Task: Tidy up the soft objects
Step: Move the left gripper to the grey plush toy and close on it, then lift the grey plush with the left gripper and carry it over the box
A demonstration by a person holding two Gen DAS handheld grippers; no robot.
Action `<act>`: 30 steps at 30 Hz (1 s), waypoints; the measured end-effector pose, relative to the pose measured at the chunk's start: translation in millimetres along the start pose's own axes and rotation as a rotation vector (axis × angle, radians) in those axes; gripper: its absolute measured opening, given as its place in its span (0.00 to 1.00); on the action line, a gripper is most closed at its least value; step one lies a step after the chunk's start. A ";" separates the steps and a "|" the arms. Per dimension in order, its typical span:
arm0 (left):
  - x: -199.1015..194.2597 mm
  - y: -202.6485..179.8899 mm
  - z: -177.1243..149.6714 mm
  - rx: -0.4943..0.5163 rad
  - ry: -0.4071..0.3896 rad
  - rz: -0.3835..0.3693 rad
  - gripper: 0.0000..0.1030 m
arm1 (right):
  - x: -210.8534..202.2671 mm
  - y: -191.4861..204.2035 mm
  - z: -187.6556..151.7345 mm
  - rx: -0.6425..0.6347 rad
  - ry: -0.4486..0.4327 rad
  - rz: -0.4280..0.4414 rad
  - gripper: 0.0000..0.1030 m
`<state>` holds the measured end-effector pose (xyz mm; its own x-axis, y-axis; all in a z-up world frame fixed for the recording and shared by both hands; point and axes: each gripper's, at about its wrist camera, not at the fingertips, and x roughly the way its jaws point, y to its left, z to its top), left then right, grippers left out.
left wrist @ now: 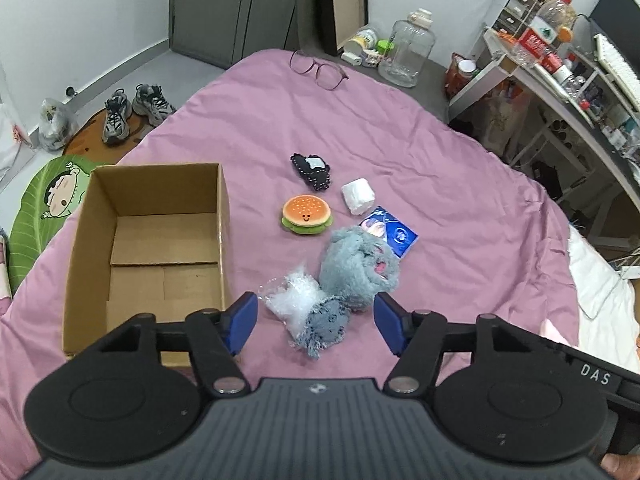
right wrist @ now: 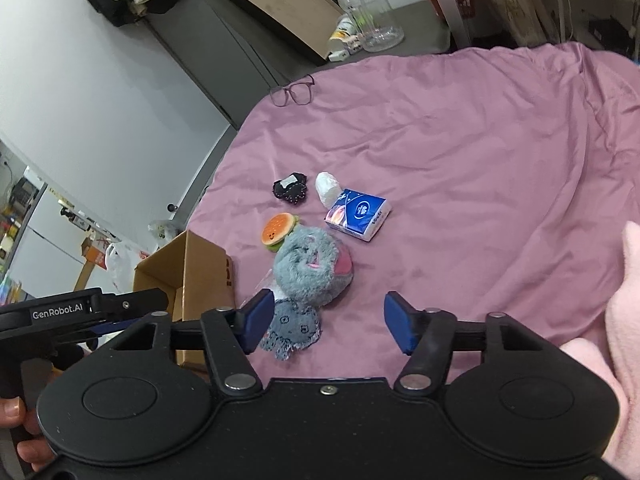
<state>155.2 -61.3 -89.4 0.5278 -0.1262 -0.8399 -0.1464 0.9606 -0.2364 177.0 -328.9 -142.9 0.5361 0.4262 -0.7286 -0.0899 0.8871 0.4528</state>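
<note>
On the pink bedspread (left wrist: 440, 168) lie a burger plush (left wrist: 307, 214), a black plush (left wrist: 314, 170), a white roll (left wrist: 359, 195), a blue tissue pack (left wrist: 394, 232), a fluffy grey plush (left wrist: 358, 266), a clear crinkled bag (left wrist: 290, 300) and a small frayed grey cloth (left wrist: 326, 326). An open cardboard box (left wrist: 144, 248) stands left of them. My left gripper (left wrist: 316, 320) hovers open over the grey cloth, pads apart from it. My right gripper (right wrist: 329, 322) is open too; the grey cloth (right wrist: 292, 330) lies by its left finger, below the fluffy plush (right wrist: 312, 268).
Glasses (left wrist: 320, 72) lie at the far edge of the bed, with a clear water jug (left wrist: 406, 54) behind. Shoes (left wrist: 132, 112) sit on the floor at left, a cluttered desk (left wrist: 560, 80) at right. A pink blanket (right wrist: 624, 320) bunches at the right.
</note>
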 end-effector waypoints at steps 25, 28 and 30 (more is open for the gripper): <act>120.5 5.3 42.9 -0.159 0.159 -0.085 0.46 | 109.0 -19.2 34.3 0.145 0.152 0.071 0.35; 132.3 6.7 43.7 -0.180 0.175 -0.104 0.42 | 118.8 -22.0 35.5 0.162 0.161 0.077 0.34; 140.2 5.3 45.3 -0.186 0.191 -0.121 0.40 | 122.9 -23.5 34.7 0.171 0.166 0.078 0.34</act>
<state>266.3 -62.7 -186.3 0.3866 -0.2981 -0.8728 -0.2524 0.8760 -0.4110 274.1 -303.6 -225.2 0.3862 0.5280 -0.7563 0.0254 0.8135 0.5809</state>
